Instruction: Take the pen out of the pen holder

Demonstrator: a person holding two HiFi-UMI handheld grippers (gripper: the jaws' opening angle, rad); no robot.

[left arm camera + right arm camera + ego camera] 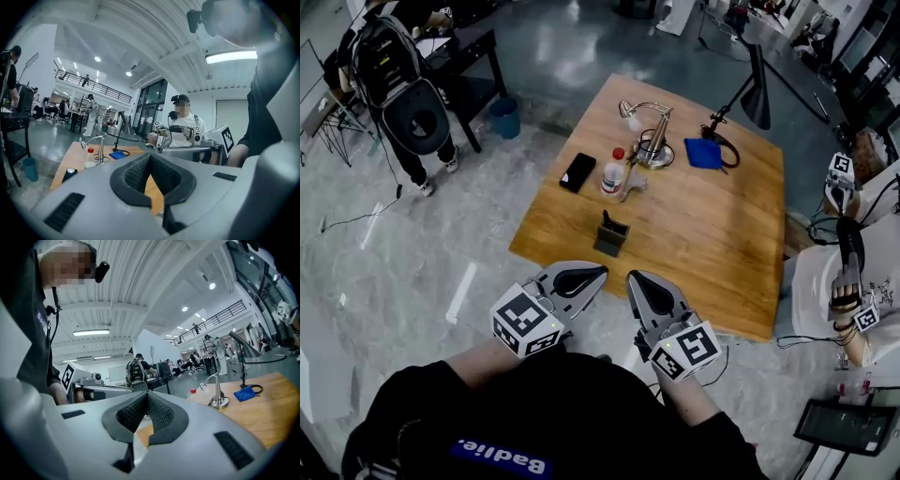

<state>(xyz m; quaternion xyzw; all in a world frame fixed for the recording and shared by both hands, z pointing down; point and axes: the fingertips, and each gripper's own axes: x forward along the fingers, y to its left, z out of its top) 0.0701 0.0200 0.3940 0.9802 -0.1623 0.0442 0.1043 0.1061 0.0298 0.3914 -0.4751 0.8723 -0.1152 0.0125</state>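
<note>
A small dark pen holder (pixel 611 239) stands on the wooden table (pixel 722 253) near its front edge, with a dark pen (pixel 606 220) upright in it. My left gripper (pixel 598 272) and right gripper (pixel 635 278) hover side by side just short of that edge, a little below the holder in the head view, touching nothing. Both are shut and empty. In the left gripper view the left gripper (pixel 150 157) shows its pads meeting. The right gripper (pixel 147 394) shows the same in its own view. The holder is hidden behind the jaws in both gripper views.
Farther back on the table lie a black phone (pixel 577 172), a red-capped bottle (pixel 612 172), a silver desk lamp (pixel 654 148) and a blue cloth (pixel 703 153). A black lamp (pixel 757 89) stands at the far right. One person (pixel 848 281) sits to the right, another (pixel 403 89) stands far left.
</note>
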